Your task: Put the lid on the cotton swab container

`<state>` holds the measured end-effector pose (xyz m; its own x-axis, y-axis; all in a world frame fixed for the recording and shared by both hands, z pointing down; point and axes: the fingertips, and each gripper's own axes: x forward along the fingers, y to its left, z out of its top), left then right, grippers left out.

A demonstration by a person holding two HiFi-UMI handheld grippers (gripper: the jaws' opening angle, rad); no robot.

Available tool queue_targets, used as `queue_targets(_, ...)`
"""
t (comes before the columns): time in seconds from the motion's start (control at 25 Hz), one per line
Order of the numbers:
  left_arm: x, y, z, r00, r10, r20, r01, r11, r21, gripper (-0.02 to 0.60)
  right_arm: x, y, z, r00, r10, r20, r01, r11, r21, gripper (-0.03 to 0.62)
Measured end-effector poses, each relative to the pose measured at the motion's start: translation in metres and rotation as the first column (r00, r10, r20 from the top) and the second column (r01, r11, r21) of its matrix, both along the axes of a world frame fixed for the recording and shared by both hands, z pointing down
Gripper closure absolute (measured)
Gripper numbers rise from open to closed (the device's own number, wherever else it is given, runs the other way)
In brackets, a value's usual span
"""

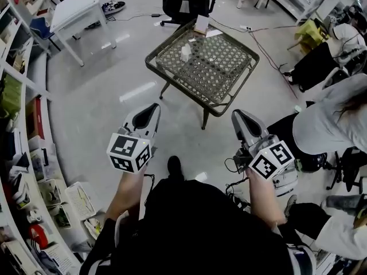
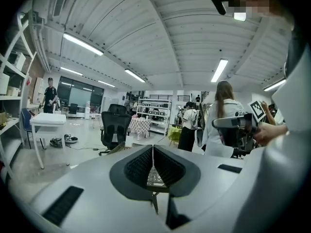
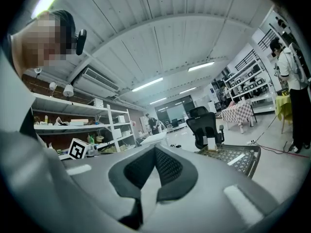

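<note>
A small whitish container [image 1: 186,51] stands on a low table with a woven top [image 1: 229,73], well ahead of me. A white box [image 1: 202,23] and a flat white piece [image 1: 213,33] lie at the table's far edge; I cannot tell which one is the lid. My left gripper [image 1: 153,106] and right gripper [image 1: 237,114] hang side by side short of the table, both shut and empty. In the left gripper view the jaws [image 2: 153,148] meet with nothing between them. The right gripper's jaws [image 3: 155,150] are closed too, with the table [image 3: 233,157] off to their right.
A black office chair [image 1: 186,2] stands behind the table and a white desk [image 1: 77,7] at far left. Shelves [image 1: 23,153] line the left wall. A seated person [image 1: 330,125] and cables [image 1: 269,53] are at the right. Other people stand in the background [image 2: 223,115].
</note>
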<state>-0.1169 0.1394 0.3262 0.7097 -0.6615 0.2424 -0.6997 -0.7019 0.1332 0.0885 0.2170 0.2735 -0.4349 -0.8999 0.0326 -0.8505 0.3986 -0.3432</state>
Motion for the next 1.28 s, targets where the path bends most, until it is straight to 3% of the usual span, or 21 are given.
queue_targets(0.68, -0.027, -0.083, 0.000, 0.999, 0.027, -0.017, -0.027, 1.000, -0.007, 0.566, -0.027, -0.084, -0.013, 1.000, 0.028, 0.013, -0.028, 0.999, 0.014, 0.585)
queue_targets(1.28, -0.015, -0.121, 0.027, 1.000, -0.010, 0.019, 0.011, 0.998, -0.070, 0.566, 0.001, -0.144, 0.009, 0.998, 0.009, 0.058, -0.008, 1.000, -0.014, 0.585)
